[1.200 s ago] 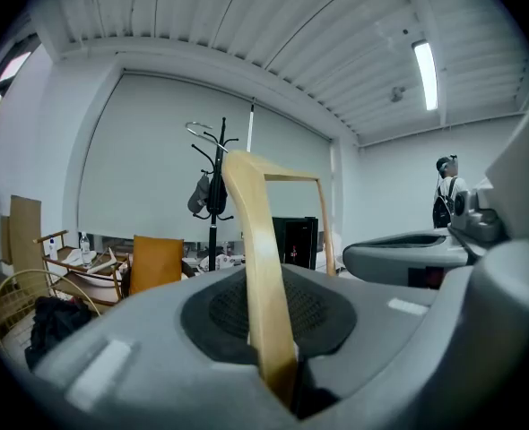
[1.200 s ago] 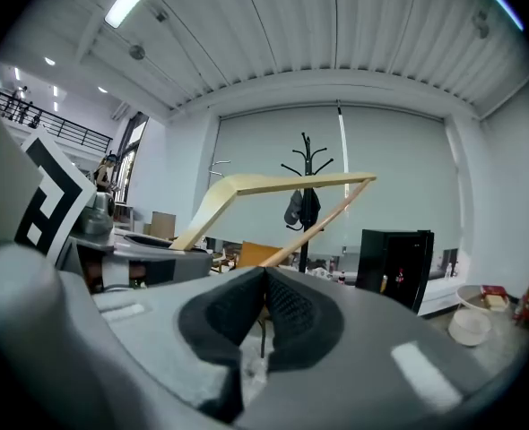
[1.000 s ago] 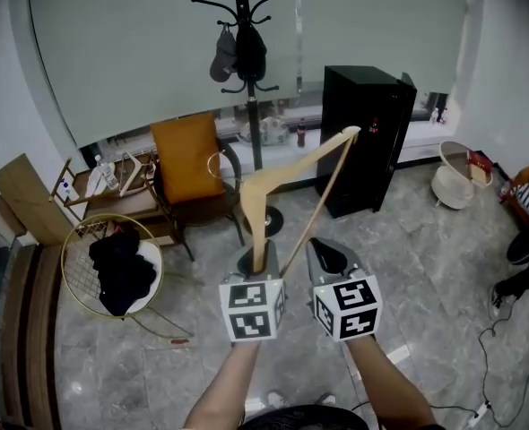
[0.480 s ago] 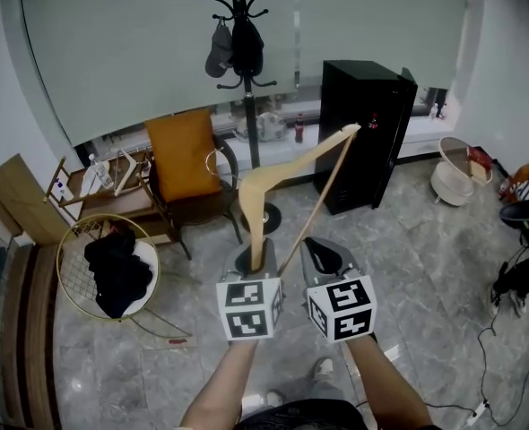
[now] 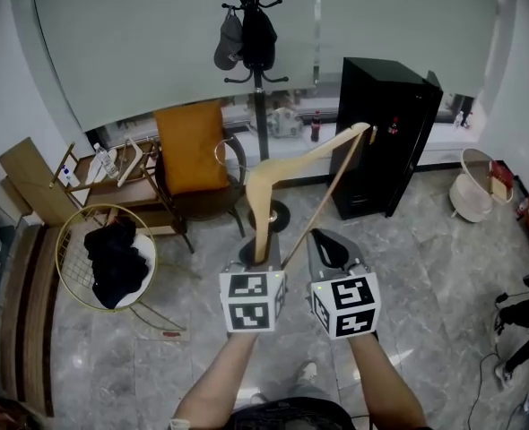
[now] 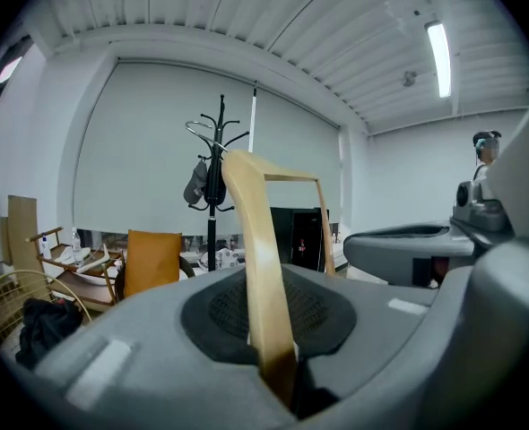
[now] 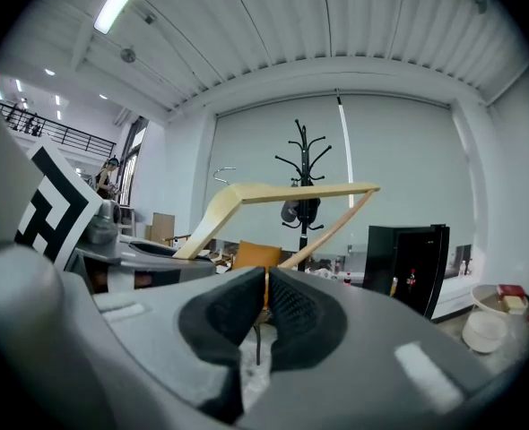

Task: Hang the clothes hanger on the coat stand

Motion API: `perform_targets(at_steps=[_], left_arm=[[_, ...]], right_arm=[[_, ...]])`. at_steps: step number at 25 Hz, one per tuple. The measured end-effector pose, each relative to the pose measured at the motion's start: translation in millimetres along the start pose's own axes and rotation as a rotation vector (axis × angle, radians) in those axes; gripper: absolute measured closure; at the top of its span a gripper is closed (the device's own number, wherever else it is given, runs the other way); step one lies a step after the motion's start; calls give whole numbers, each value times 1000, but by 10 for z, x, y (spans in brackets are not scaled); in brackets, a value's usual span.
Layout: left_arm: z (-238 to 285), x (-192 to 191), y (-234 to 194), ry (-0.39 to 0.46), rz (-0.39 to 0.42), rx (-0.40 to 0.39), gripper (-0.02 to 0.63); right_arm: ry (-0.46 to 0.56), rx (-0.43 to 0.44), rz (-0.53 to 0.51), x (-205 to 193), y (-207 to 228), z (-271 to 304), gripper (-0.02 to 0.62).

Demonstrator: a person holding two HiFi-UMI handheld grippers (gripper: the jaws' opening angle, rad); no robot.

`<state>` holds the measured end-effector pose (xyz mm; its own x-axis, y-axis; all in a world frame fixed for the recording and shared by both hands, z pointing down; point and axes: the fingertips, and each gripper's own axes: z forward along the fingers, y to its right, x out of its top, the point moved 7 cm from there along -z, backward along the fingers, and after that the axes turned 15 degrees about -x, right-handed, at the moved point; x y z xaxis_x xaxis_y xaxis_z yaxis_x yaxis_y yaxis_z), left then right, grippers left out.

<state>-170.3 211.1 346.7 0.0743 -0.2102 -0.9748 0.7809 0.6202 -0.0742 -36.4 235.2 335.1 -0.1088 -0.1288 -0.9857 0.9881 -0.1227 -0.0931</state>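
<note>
Lowest in the head view, the left gripper [image 5: 256, 260] has its jaws clamped on one end of a pale wooden clothes hanger [image 5: 305, 155], which rises from the grip, bends at its shoulder and stretches toward the upper right, with its thin lower bar slanting back down between the two grippers. Just beside it, the right gripper [image 5: 329, 251] has its jaws pressed together with nothing between them. The hanger is in the air, well apart from the stand. At left on the grey stone floor is a round gold wire basket [image 5: 58, 262] of dark clothes. Behind it is an orange-cushioned chair [image 5: 189, 146], and at right a tall black cabinet [image 5: 385, 133]. Farthest, at top centre, the black coat stand [image 5: 259, 88] carries a grey cap [image 5: 230, 41].
</note>
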Motion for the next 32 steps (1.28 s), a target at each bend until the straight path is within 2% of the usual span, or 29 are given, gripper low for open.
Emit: perform_targets(at_steps=[14,24,32], left_arm=[[941,171,253,-37,11,65,565],[1247,210,288,-43,14,68,565],[1502,235,19,-32,-3,61,565]], right_arm=[[12,66,14,-43,885,633,592],[15,82,9,-60,1089,824,592],[10,86,-17,-38,1054,1169,592]])
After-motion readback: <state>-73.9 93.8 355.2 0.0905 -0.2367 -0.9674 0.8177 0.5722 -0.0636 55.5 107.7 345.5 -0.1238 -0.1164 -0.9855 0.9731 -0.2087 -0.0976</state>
